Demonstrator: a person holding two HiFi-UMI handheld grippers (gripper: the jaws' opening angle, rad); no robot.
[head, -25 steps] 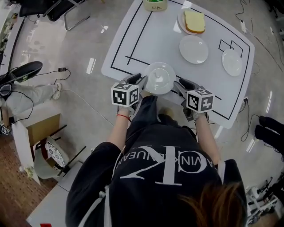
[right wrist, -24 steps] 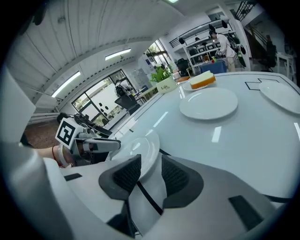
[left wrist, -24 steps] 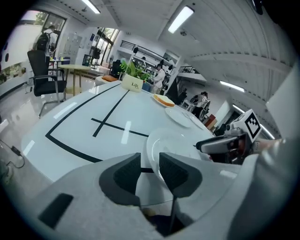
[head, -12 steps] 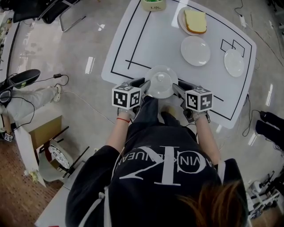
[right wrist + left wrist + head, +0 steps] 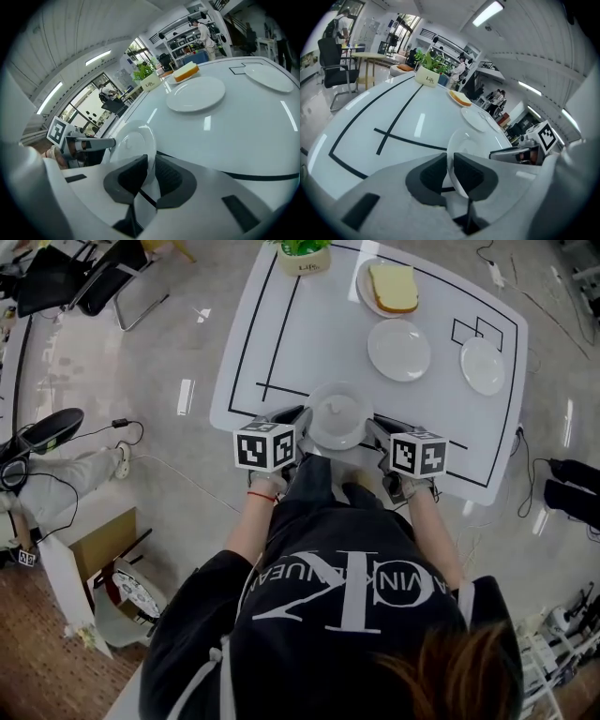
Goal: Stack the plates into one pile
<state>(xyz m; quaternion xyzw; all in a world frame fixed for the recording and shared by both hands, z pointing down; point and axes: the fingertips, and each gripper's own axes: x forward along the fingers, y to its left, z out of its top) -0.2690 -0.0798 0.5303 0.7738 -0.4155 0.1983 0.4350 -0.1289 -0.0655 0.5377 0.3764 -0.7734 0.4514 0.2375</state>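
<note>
A small white plate (image 5: 337,415) lies at the near edge of the white table (image 5: 281,324), held from both sides. My left gripper (image 5: 300,424) pinches its left rim; in the left gripper view the plate (image 5: 465,140) runs between the dark pads (image 5: 433,173). My right gripper (image 5: 378,427) pinches the right rim; in the right gripper view the plate (image 5: 133,140) sits between its pads (image 5: 166,177). Both sets of jaws have just been closing onto the rim. Farther back lie an empty plate (image 5: 398,350) and another (image 5: 482,366).
A plate with a slice of bread (image 5: 391,287) stands at the far side, next to a potted plant (image 5: 305,254). Black lines mark the tabletop. Chairs (image 5: 103,282) and cables (image 5: 122,423) are on the floor to the left.
Both grippers' jaws have closed onto the rim of the near plate from either side. The hands have hardly shifted, and the other plates lie as before.
</note>
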